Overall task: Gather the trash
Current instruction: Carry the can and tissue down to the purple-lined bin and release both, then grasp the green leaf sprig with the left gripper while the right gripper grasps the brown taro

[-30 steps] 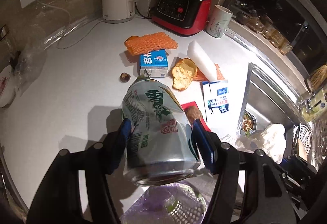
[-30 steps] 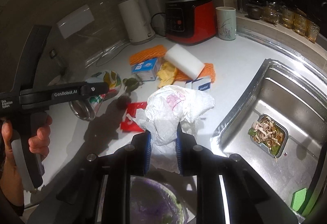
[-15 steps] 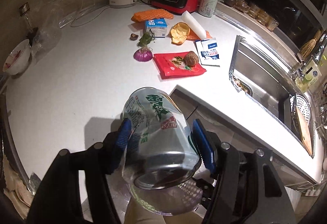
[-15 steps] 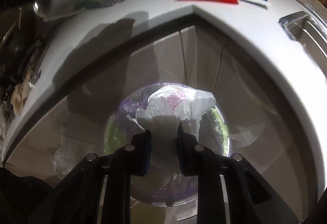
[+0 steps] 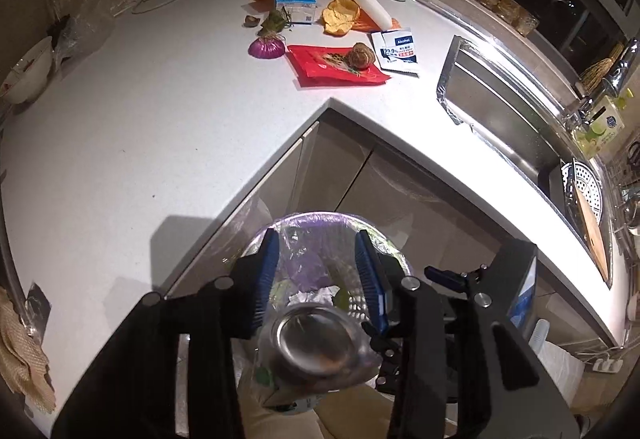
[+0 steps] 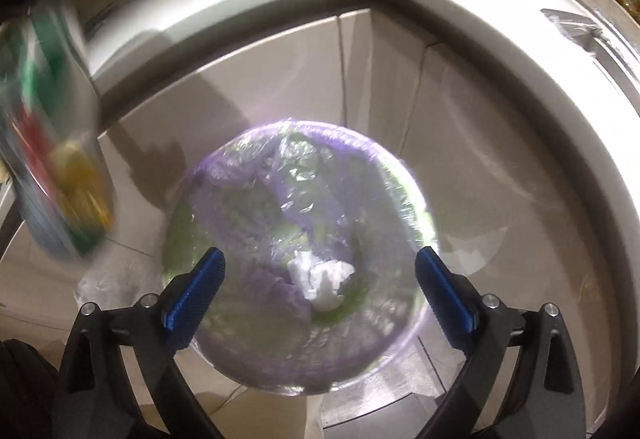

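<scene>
Now that the right gripper [image 6: 318,289] has sprung wide, dropping the tissue wad [image 6: 320,279] into the bin [image 6: 240,175], the left gripper [image 5: 320,277], narrowing emptily, sees its can [image 5: 316,339] falling binward, leaving counter scraps.

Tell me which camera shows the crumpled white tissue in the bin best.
The right wrist view: the tissue lies unobstructed inside the bin. The left wrist view shows only a white scrap behind the can.

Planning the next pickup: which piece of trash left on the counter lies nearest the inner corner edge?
The red wrapper, with a brown lump on it; all other scraps lie farther back.
</scene>
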The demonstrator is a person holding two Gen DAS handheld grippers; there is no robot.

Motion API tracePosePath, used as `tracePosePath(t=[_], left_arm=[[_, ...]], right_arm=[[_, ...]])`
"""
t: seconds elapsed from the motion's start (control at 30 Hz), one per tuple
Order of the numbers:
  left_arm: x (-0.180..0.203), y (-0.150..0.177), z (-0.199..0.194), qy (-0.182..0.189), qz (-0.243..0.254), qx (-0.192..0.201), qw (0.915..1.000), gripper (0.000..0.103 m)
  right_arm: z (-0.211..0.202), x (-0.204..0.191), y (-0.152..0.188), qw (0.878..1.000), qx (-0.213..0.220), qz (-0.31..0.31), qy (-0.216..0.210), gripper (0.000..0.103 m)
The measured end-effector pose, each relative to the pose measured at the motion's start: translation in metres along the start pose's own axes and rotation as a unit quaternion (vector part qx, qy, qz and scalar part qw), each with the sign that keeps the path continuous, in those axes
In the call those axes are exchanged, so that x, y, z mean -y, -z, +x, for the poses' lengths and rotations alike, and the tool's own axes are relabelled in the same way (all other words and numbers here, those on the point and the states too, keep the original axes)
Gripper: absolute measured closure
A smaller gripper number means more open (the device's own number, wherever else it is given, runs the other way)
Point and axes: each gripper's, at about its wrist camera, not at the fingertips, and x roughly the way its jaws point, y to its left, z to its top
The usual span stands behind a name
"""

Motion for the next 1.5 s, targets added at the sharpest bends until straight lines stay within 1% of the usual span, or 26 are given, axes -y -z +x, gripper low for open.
tracePosePath(t=[0.17,0.3,0.4,0.47,0.5,0.53,0.57,0.6,0.67,0.77,1.07,1.2,1.33,1.5], left_arm=[[0.002,-0.002,0.007,-0.004,-0.001,-0.005,1.0,0.064],[0.003,-0.008,0.011,-0.009,0.005,-0.006,0.9999,0.064],[0.005,-0.015,0.013,-0.007,0.01,-0.006,0.9999,0.061],[0.005,-0.022,0.014,-0.005,0.012,-0.002,0.9999,0.05],[0.005,-0.026,0.013,-0.003,0.012,0.0,0.9999,0.047],[0.005,-0.031,0.012,-0.001,0.013,0.005,0.9999,0.038],[0.004,-0.035,0.011,-0.002,0.013,0.01,0.9999,0.029],[0.003,-0.04,0.009,-0.003,0.013,0.017,0.9998,0.027],[0.001,-0.05,0.007,-0.003,0.018,0.028,0.9995,0.017],[-0.007,-0.065,0.006,-0.003,0.016,0.042,0.999,0.008],[-0.035,-0.116,0.019,0.003,0.017,0.062,0.9979,0.008],[-0.042,-0.137,0.038,0.004,0.034,0.061,0.9975,0.008],[-0.045,-0.159,0.062,0.009,0.057,0.062,0.9964,0.008],[-0.045,-0.183,0.094,0.032,0.078,0.046,0.9954,0.008]], right_arm=[[-0.017,0.018,-0.01,1.0,0.013,0.022,0.002,0.006],[-0.023,0.024,-0.013,0.999,0.023,0.032,0.004,0.006],[-0.027,0.026,-0.017,0.999,0.033,0.033,0.007,0.006],[-0.031,0.025,-0.022,0.999,0.039,0.031,0.012,0.006],[-0.034,0.024,-0.025,0.999,0.041,0.029,0.015,0.005],[-0.036,0.023,-0.028,0.998,0.044,0.027,0.02,0.003],[-0.039,0.022,-0.03,0.998,0.047,0.024,0.026,0.002],[-0.041,0.021,-0.033,0.998,0.05,0.023,0.029,0.002],[-0.043,0.021,-0.038,0.998,0.056,0.023,0.031,0.002],[-0.048,0.023,-0.05,0.997,0.066,0.028,0.033,0.002],[-0.068,0.025,-0.088,0.993,0.102,0.037,0.048,0.002],[-0.07,0.027,-0.105,0.991,0.111,0.045,0.055,0.002],[-0.067,0.029,-0.117,0.991,0.107,0.056,0.062,0.002],[-0.059,0.034,-0.133,0.989,0.106,0.073,0.075,0.002]])
